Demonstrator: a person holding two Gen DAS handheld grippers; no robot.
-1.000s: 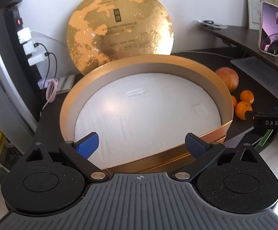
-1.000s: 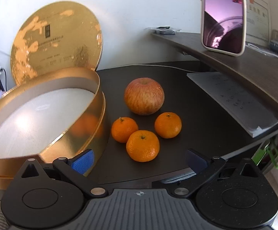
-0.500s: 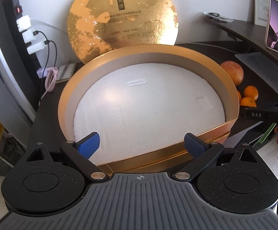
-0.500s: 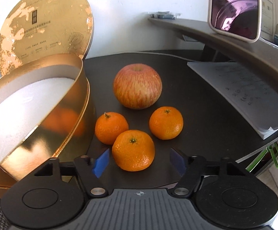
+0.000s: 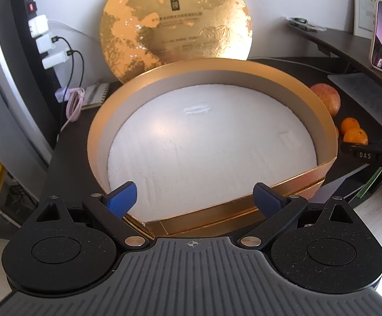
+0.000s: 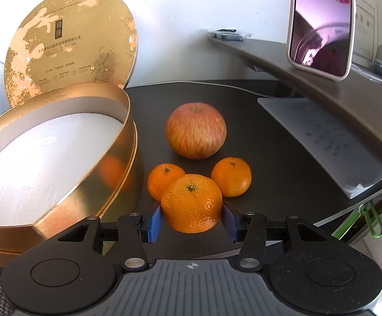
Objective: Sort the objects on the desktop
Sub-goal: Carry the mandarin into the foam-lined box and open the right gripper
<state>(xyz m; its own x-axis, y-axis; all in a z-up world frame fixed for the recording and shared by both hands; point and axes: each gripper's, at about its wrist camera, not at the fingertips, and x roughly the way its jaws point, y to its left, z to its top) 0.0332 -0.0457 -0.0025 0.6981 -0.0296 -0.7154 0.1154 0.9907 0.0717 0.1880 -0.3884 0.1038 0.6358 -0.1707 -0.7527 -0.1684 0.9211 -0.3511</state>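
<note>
Where dark desk meets white wall: three tangerines, one apple at 12; right gripper pinches nearest tangerine, left gripper spread.

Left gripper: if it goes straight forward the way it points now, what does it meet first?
Probably the near gold wall of the round box, just ahead of the open left gripper; depth is uncertain.

Office: desk, papers, phone
</note>
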